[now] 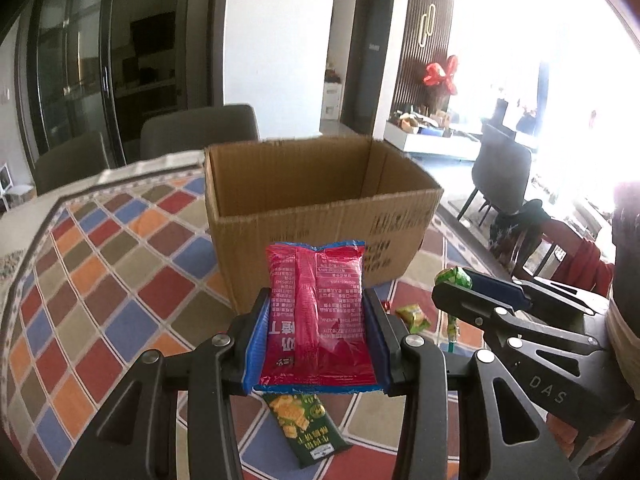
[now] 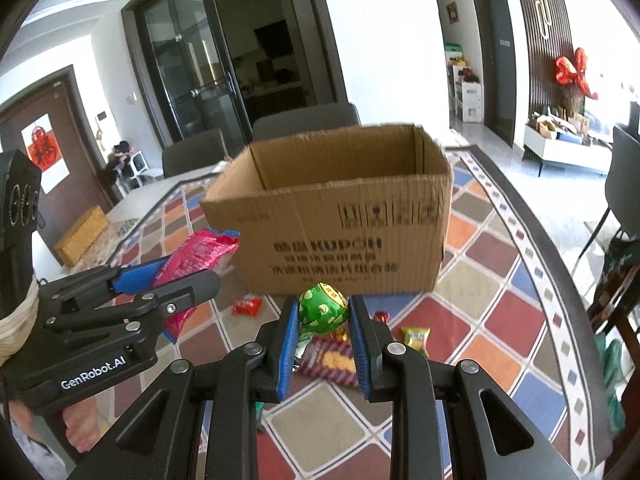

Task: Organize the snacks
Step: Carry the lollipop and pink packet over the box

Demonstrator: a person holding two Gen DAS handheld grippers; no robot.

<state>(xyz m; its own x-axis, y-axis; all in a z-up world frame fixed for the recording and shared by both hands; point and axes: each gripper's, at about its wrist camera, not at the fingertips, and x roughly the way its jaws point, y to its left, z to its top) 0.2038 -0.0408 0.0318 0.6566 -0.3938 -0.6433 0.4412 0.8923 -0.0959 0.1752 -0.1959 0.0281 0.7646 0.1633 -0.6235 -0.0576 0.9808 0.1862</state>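
Pink snack packet [image 1: 316, 312] clamped in left gripper [image 1: 316, 334], green lollipop [image 2: 323, 309] in right gripper [image 2: 324, 336], both short of cardboard box [image 2: 340, 216]; lollipop possibly slipping, head barely pinched.

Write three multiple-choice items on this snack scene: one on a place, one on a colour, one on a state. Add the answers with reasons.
1. Where does the dark green packet lie?
A. in the box
B. on the tablecloth
C. on a chair

2. What colour is the packet in the left hand-held gripper?
A. pink
B. yellow
C. white

3. The cardboard box is:
A. taped shut
B. tipped over
C. open-topped

Answers: B, it rests on the checked tablecloth; A, pink film shows between the pads; C, its inside walls show.
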